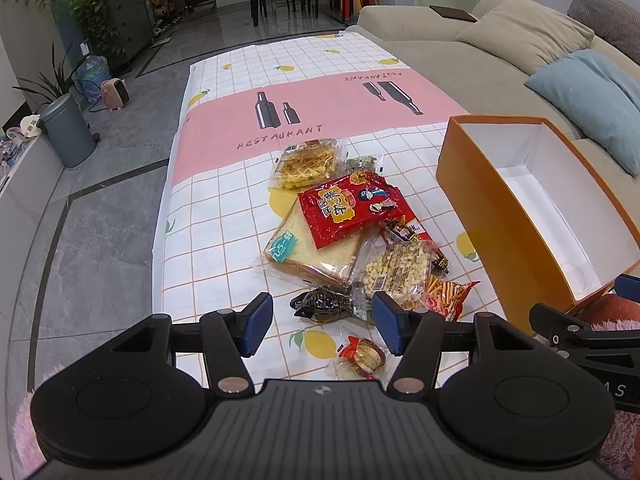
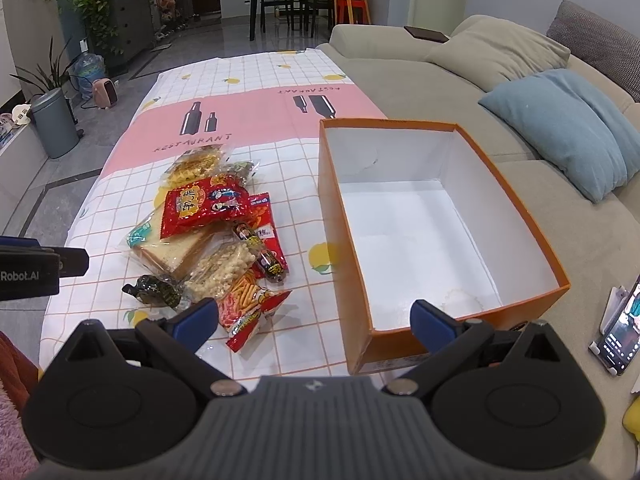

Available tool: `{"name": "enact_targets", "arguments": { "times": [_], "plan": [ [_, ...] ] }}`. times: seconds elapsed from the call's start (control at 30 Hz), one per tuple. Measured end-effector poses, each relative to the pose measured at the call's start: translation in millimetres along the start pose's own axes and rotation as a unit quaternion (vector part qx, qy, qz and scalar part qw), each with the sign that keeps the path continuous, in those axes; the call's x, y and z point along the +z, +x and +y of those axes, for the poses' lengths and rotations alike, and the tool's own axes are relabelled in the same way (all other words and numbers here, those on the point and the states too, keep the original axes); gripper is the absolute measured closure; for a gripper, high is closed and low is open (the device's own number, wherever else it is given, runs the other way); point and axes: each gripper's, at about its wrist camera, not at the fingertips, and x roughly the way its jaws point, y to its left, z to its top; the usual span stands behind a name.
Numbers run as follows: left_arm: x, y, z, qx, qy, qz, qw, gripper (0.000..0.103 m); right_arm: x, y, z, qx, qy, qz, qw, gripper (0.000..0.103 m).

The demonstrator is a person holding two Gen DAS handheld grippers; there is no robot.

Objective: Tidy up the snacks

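Snack pile: packets lie heaped on the tablecloth (image 1: pixel 224 208) just left of the orange box (image 2: pixel 342 216), apparently gathered there to be loaded in.
Orange box: open, white inside and bare of snacks, its long side facing the pile; no packet is in it yet.
Top of the heap: a red packet (image 1: pixel 348 206) rests across a bagged bread slice (image 1: pixel 304 252); a puffed-snack bag (image 2: pixel 224 268) and a stick-snack packet (image 2: pixel 250 304) lie on the pile's near side, closest to the box's near corner.
Strays: a dark wrapped snack (image 1: pixel 320 304) and a small round pastry (image 1: pixel 362 356) sit at the pile's near edge, farther from the box.
Left gripper (image 1: pixel 320 326): jaws spread wide, gripping nothing, poised above the dark wrapped snack.
Right gripper (image 2: pixel 316 320): jaws wide apart, empty, straddling the box's near left corner.
Likely next: a first pick from the pile's near edge.
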Motion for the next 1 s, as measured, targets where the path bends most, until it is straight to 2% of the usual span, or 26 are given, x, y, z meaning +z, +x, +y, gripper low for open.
{"name": "enact_targets", "arguments": {
  "times": [0.43, 0.53, 0.7, 0.77, 1.0],
  "plan": [
    [-1.8, 12.4, 6.4, -0.012, -0.01, 0.02, 0.9997, 0.036, 4.4, 4.3, 8.6, 0.017, -0.027, -0.016, 0.999, 0.005],
    [-2.4, 21.4, 11.5, -0.02, -0.016, 0.03, 0.9992, 0.036, 7.1, 8.8, 15.4, 0.029, -0.046, -0.026, 0.998, 0.016],
    [-5.2, 41.6, 23.2, -0.042, -0.028, 0.057, 0.9971, 0.036, 10.1, 25.6, 30.6, 0.055, -0.085, -0.03, 0.994, 0.023],
    [-6.7, 51.5, 26.8, -0.056, -0.034, 0.07, 0.9954, 0.036, 10.5, 35.8, 37.5, 0.066, -0.1, -0.027, 0.992, 0.027],
    [-11.1, 91.5, 36.4, -0.082, -0.059, 0.109, 0.989, 0.036, 8.6, 84.8, 54.0, 0.093, -0.128, 0.017, 0.987, 0.027]
  ]
}}
